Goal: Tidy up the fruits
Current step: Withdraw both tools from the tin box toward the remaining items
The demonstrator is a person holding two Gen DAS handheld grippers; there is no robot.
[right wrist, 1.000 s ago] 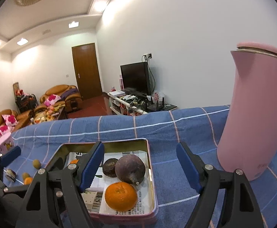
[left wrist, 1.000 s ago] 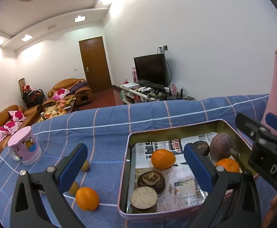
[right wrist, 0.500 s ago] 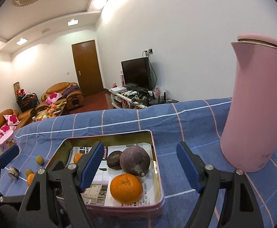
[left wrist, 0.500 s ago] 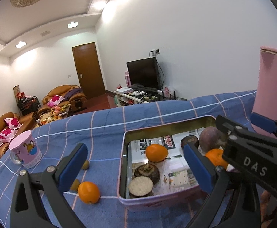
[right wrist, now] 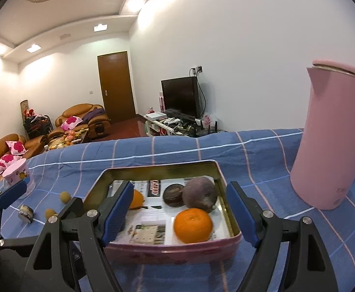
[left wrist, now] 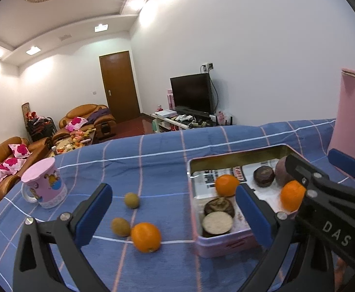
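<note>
Both tongs stand wide open and hold nothing — the left tongs [left wrist: 172, 209] hang over the blue checked cloth [left wrist: 153, 160], the right tongs [right wrist: 179, 206] over the tin [right wrist: 222, 182]. In the tin lie two oranges [right wrist: 193, 225], a purple fruit [right wrist: 200, 193] and dark round pieces. On the cloth left of the tin sit a loose orange [left wrist: 146, 236] and two kiwis [left wrist: 120, 226] — the nearer kiwi touches it. A mug [left wrist: 44, 185] stands farther left, a pink kettle [right wrist: 335, 133] right of the tin.
</note>
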